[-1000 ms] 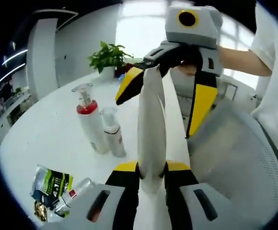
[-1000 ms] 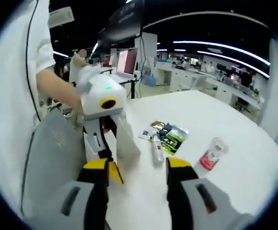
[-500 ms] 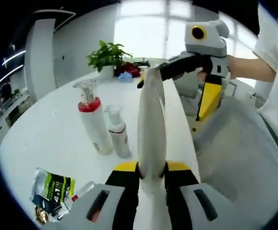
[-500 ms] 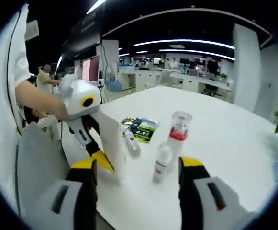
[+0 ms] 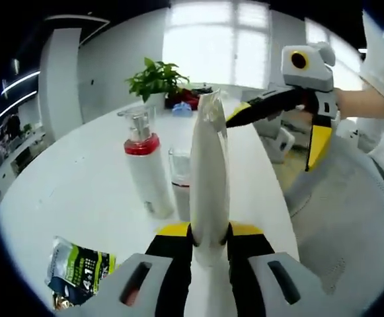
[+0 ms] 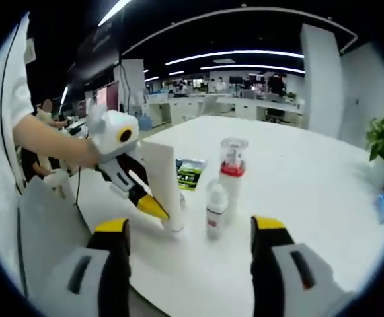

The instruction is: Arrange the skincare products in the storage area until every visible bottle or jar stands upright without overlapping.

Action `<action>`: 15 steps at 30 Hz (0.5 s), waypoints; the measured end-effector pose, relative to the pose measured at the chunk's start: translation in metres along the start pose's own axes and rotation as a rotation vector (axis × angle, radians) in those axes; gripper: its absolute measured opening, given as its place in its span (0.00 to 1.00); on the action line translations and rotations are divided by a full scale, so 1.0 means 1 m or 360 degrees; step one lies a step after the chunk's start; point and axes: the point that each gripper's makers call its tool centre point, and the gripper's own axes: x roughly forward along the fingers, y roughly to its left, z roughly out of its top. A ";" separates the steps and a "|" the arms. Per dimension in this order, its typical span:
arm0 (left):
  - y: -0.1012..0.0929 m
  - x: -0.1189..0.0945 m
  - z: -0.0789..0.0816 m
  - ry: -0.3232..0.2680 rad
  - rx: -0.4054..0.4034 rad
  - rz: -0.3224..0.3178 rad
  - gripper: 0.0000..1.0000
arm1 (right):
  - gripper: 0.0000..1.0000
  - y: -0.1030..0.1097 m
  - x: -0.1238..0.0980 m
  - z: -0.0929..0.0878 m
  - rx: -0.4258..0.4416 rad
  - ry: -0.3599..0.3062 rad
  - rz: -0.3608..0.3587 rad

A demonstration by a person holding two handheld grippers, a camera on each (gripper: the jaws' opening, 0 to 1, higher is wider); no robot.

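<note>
My left gripper [image 5: 209, 228] is shut on a tall white tube [image 5: 209, 165], held upright with its crimped end up. Just behind the tube stand a pump bottle with a red band [image 5: 145, 168] and a small clear-capped bottle [image 5: 180, 191], both upright. The right gripper [image 5: 269, 145] hangs open to the right of the tube's top, apart from it. In the right gripper view my right gripper [image 6: 188, 228] is open with nothing between its jaws. There the left gripper [image 6: 157, 208] grips the white tube [image 6: 163, 185] low down, next to the small bottle [image 6: 215, 211] and the pump bottle [image 6: 231, 173].
A green-and-black sachet [image 5: 79, 271] lies flat on the white table [image 5: 66, 191], also seen as the sachet [image 6: 188, 173] behind the tube. A potted plant [image 5: 155, 79] stands at the far edge. A grey mesh chair [image 5: 340, 218] sits beside the table. A person's arm [image 6: 53, 142] holds the left gripper.
The right gripper has let go of the tube's top and drawn back to the right. The left gripper has carried the upright tube closer to the two standing bottles.
</note>
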 end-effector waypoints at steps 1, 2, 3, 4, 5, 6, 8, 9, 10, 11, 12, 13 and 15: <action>0.003 0.001 0.001 -0.0004 0.0002 0.0003 0.16 | 0.75 0.000 -0.001 -0.002 0.0008 0.0004 -0.0003; 0.005 0.001 0.001 -0.0007 0.0004 0.0004 0.16 | 0.75 -0.001 -0.002 -0.003 0.0014 0.0005 -0.0006; 0.007 0.002 0.001 -0.0009 0.0006 0.0004 0.16 | 0.75 -0.002 -0.002 -0.004 0.0022 0.0009 -0.0013; 0.010 0.003 0.002 -0.0012 0.0005 0.0001 0.16 | 0.75 -0.001 -0.003 -0.005 0.0025 0.0013 -0.0013; 0.012 0.004 0.003 -0.0013 0.0010 0.0001 0.16 | 0.74 -0.001 -0.003 -0.007 0.0029 0.0017 -0.0012; 0.016 0.005 0.004 -0.0013 0.0022 0.0007 0.16 | 0.74 0.000 -0.003 -0.008 0.0033 0.0020 -0.0010; 0.023 0.007 0.006 -0.0014 0.0030 0.0010 0.16 | 0.75 0.001 -0.002 -0.011 0.0037 0.0032 -0.0006; 0.024 0.008 0.006 -0.0014 0.0032 0.0011 0.16 | 0.74 0.001 -0.002 -0.012 0.0043 0.0037 -0.0008; 0.028 0.009 0.007 -0.0013 0.0039 0.0017 0.17 | 0.75 0.001 -0.002 -0.012 0.0050 0.0037 -0.0010; 0.031 0.009 0.008 -0.0014 0.0041 0.0019 0.17 | 0.74 0.001 -0.002 -0.013 0.0056 0.0035 -0.0013; 0.034 0.010 0.008 -0.0015 0.0041 0.0019 0.17 | 0.74 0.000 -0.002 -0.012 0.0061 0.0034 -0.0018; 0.037 0.010 0.009 -0.0016 0.0042 0.0019 0.17 | 0.74 0.000 -0.002 -0.012 0.0063 0.0034 -0.0021; 0.042 0.011 0.010 -0.0016 0.0048 0.0020 0.17 | 0.74 -0.001 -0.002 -0.013 0.0068 0.0036 -0.0025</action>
